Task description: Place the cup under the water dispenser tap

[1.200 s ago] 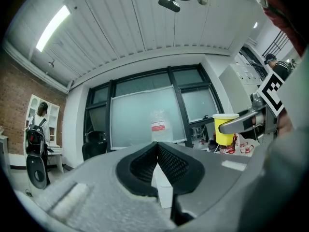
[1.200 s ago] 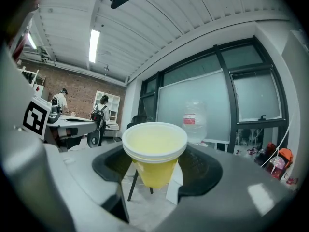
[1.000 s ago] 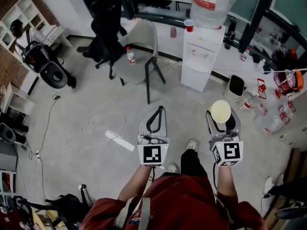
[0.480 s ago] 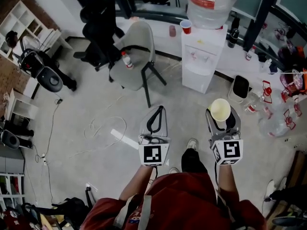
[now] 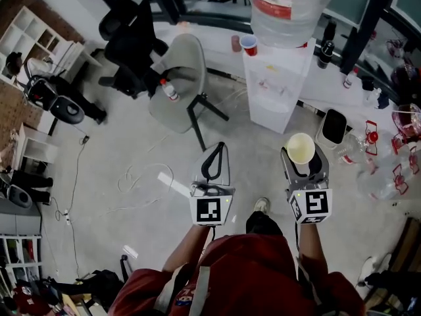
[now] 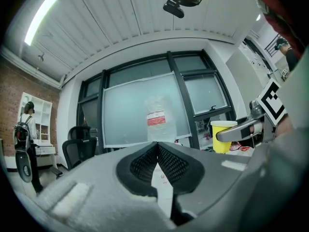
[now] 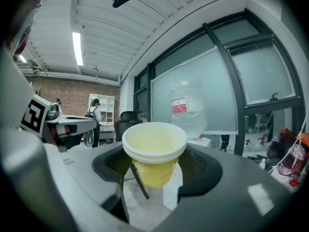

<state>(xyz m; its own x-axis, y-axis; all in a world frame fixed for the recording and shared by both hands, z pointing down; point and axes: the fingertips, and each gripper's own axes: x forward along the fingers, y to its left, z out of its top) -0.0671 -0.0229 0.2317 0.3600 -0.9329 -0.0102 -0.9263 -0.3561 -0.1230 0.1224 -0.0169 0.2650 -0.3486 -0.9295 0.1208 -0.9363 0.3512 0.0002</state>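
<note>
View from above of a person in a red top (image 5: 250, 275) standing on a grey floor (image 5: 118, 150), a hand-held gripper in each hand, both pointing toward the top of the frame.

The right gripper (image 5: 302, 158) is at 3 o'clock from the frame's centre. Its jaws are spread wide and clamped on the sides of a yellow cup (image 5: 300, 147), which stands upright between them, open mouth up, lifted clear of the floor. In the right gripper view, the cup (image 7: 154, 156) fills the middle, its pale rim above the dark pads (image 7: 200, 166) on either side, and it looks empty.

The left gripper (image 5: 217, 151) is just below centre, level with the right one and well apart from it. In the left gripper view, its jaws are pressed together at the tips with nothing between them; the cup (image 6: 222, 137) shows at 3 o'clock in the right gripper (image 6: 241, 129).

The white water dispenser (image 5: 273, 87) stands at 11 o'clock from the cup, well apart from it, with a large clear bottle (image 5: 286, 8) upended on top. A small red cup (image 5: 248, 43) sits on the dispenser's top at the 10 o'clock corner. A grey chair (image 5: 176, 84) is at 11 o'clock from centre, with a black office chair (image 5: 131, 38) beyond it toward the frame's edge. A white shelf unit (image 5: 33, 31) is at 10 o'clock.
</note>
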